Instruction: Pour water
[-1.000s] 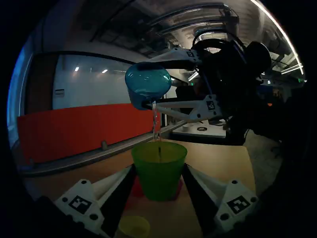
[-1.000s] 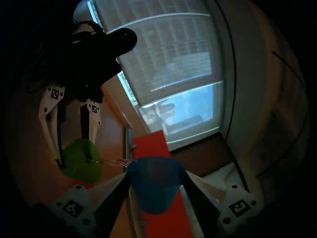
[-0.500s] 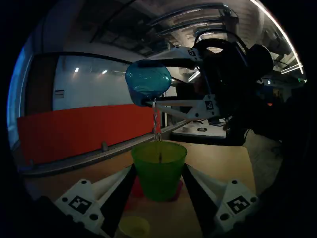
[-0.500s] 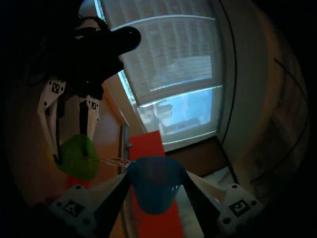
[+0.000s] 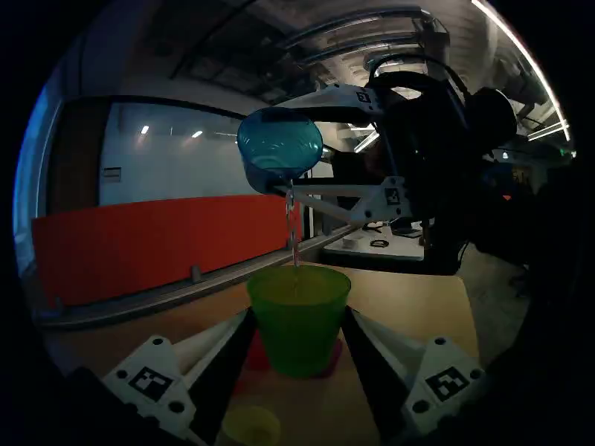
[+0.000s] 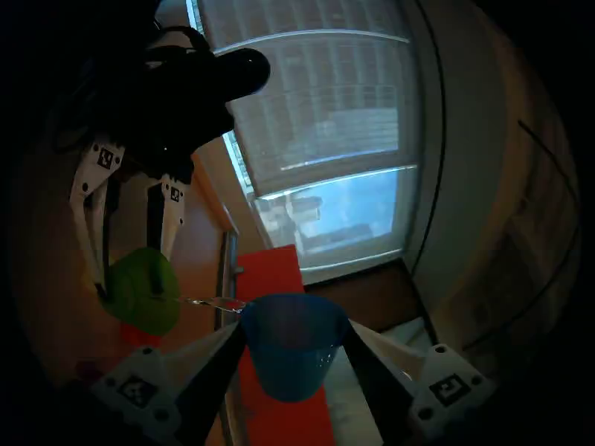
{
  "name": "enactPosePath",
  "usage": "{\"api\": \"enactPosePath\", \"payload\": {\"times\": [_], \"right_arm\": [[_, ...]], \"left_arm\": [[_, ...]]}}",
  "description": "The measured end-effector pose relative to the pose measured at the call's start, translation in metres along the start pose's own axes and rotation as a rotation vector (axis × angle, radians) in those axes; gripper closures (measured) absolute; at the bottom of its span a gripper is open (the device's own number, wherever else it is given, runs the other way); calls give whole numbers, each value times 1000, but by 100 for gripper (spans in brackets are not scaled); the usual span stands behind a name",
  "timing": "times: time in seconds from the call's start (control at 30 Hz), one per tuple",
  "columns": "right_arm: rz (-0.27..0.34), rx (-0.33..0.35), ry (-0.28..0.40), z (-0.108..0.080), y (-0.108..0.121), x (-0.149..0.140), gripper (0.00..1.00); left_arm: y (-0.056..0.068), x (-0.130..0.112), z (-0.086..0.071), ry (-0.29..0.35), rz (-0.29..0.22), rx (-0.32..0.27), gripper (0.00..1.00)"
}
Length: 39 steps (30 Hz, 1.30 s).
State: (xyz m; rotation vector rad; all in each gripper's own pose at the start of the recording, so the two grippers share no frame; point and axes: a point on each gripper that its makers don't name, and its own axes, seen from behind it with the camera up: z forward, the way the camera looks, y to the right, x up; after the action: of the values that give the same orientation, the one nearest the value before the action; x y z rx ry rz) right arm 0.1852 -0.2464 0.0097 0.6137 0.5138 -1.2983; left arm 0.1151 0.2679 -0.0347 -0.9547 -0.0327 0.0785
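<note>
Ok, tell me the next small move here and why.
Probably tip the blue cup a little further with the right gripper. A thin stream of water falls from its rim into the green cup, held upright below by the left gripper, so a slight extra tilt should feed the pour.

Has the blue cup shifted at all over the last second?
Yes, slightly: in the left gripper view the blue cup has risen a little against the orange panel, still pouring into the green cup.
</note>
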Motion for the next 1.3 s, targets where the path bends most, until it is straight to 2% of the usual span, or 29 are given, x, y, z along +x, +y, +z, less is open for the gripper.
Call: {"api": "enactPosePath", "payload": {"times": [1.3], "right_arm": [[-141,4,-7,5,4,1,10]], "left_arm": [[-2,0,0,2,1,5,19]]}}
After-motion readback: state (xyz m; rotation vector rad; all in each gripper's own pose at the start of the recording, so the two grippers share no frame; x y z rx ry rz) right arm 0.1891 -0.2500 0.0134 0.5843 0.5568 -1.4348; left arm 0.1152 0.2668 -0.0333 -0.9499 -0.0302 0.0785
